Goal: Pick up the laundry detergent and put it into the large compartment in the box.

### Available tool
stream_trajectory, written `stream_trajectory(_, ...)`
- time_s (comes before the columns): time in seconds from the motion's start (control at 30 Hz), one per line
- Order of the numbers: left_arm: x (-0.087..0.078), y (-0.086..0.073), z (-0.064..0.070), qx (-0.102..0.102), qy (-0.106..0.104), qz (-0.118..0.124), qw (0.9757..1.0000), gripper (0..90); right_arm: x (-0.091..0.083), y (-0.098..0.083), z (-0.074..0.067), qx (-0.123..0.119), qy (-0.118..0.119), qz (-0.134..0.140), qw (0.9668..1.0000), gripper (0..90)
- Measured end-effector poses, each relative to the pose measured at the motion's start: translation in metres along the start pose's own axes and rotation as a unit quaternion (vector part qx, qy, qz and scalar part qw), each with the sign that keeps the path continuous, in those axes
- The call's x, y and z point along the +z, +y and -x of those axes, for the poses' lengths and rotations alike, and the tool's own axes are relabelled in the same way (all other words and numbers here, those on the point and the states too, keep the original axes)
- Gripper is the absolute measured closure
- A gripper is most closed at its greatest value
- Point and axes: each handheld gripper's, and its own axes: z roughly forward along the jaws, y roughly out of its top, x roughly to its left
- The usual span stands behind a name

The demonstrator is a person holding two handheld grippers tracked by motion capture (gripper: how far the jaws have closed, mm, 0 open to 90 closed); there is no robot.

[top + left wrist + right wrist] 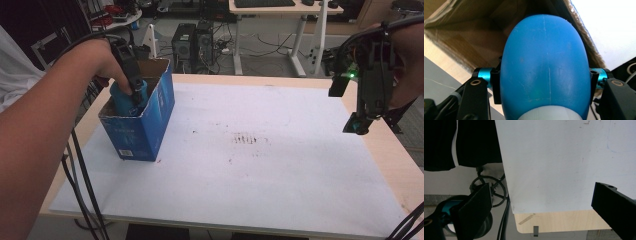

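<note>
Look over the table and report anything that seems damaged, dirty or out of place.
The blue cardboard box has a frayed, torn top rim. The white table cover carries dark smudges and specks near its middle. Nothing looks spilled.

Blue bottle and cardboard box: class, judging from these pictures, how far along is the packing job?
Done: the left gripper is shut on the blue bottle and has it down inside the open blue box. In hand: lowering it between the brown cardboard walls. Left: letting go and pulling out, probably. The right gripper hangs open and empty over the white sheet's edge.
</note>
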Motion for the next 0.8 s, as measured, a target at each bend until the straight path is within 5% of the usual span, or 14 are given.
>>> stream_trajectory(0.4, 0.017, 0.001, -0.003, 0.05, 0.009, -0.002, 0.9987, 38.9, 0.005, 0.002, 0.003, 0.002, 0.004, 0.0, 1.0, 2.2)
stream_trajectory(0.8, 0.032, 0.001, -0.005, 0.059, 0.007, 0.004, 0.9982, 38.8, 0.006, 0.005, 0.005, -0.001, 0.005, -0.001, 1.0, 2.2)
